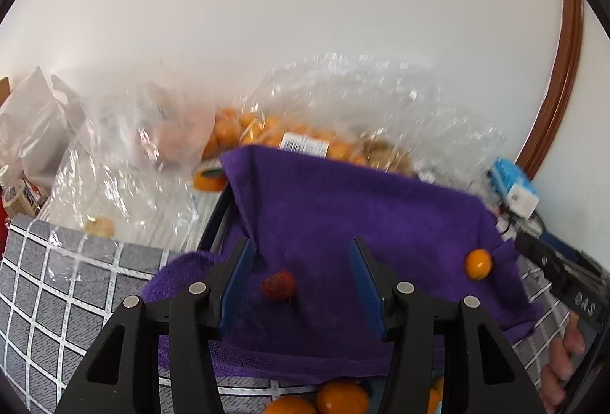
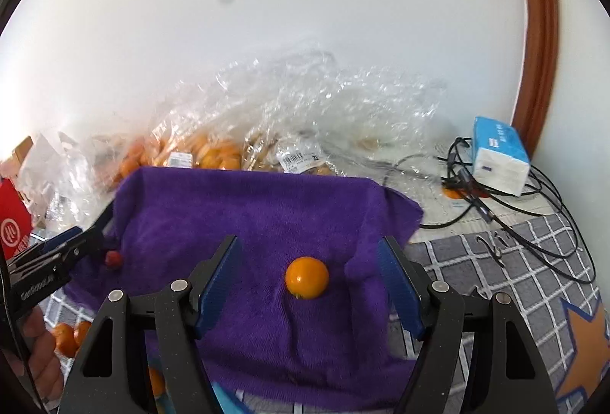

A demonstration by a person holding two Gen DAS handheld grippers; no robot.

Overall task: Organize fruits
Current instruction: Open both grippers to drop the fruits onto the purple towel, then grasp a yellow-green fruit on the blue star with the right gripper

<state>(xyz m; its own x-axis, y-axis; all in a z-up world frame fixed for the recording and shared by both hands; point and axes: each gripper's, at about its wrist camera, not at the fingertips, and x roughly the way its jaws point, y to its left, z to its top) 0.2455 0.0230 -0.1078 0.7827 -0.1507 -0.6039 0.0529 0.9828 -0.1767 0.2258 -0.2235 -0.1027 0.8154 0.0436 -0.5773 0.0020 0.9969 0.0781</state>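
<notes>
Hovering with jaws apart, my right gripper (image 2: 309,284) has nothing between its pads; the small orange fruit (image 2: 307,277) lies just ahead on the purple towel (image 2: 244,208), which probably stops fruit rolling. My left gripper (image 1: 301,284) is likewise parted and empty over the red fruit (image 1: 278,285). Beyond the towel, clear bags (image 2: 213,151) hold more oranges; their barcode labels are unreadable. Farther right sits a blue tissue pack (image 2: 499,154).

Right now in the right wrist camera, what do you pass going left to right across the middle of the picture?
Red box → left gripper → small red fruit → orange fruit on the purple towel → black cables and the blue and white tissue pack above them.
</notes>
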